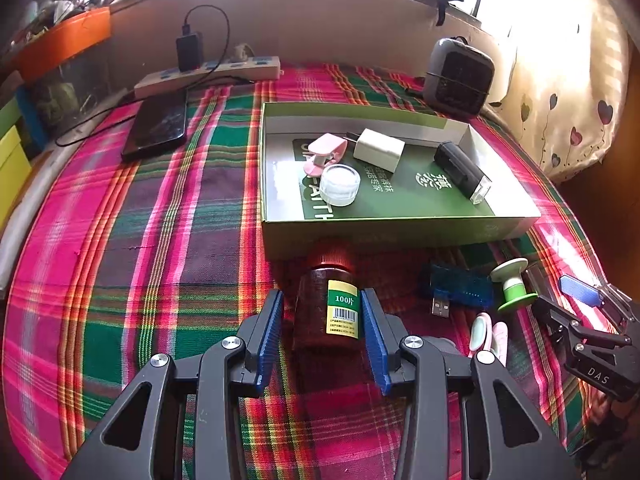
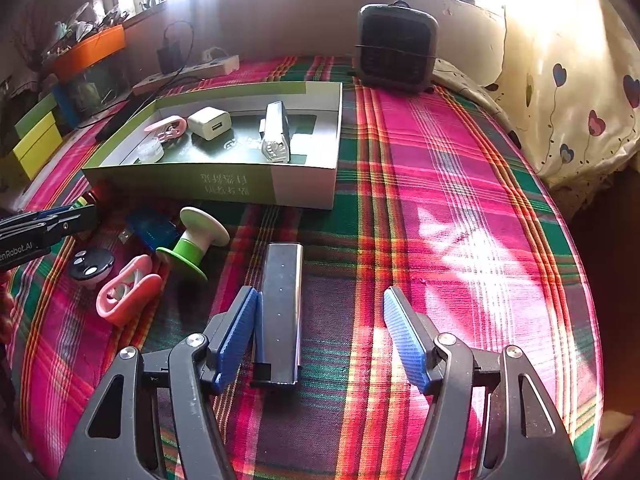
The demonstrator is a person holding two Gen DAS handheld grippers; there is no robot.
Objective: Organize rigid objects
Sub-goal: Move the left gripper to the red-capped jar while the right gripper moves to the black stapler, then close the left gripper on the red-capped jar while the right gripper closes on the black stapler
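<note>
1. The left hand-held gripper [image 1: 322,332] has its blue pads on either side of a brown pill bottle [image 1: 326,304]; the right pad touches the label, but a firm pinch cannot be told.
2. The bottle lies on the plaid cloth [image 1: 160,240], just in front of the green box [image 1: 400,230].
3. The right hand-held gripper [image 2: 320,336] is spread; its left pad touches a dark rectangular bar [image 2: 282,312], its right pad stands apart.
4. The box holds a white charger [image 1: 378,150] and a clear jar [image 1: 340,184].
</note>
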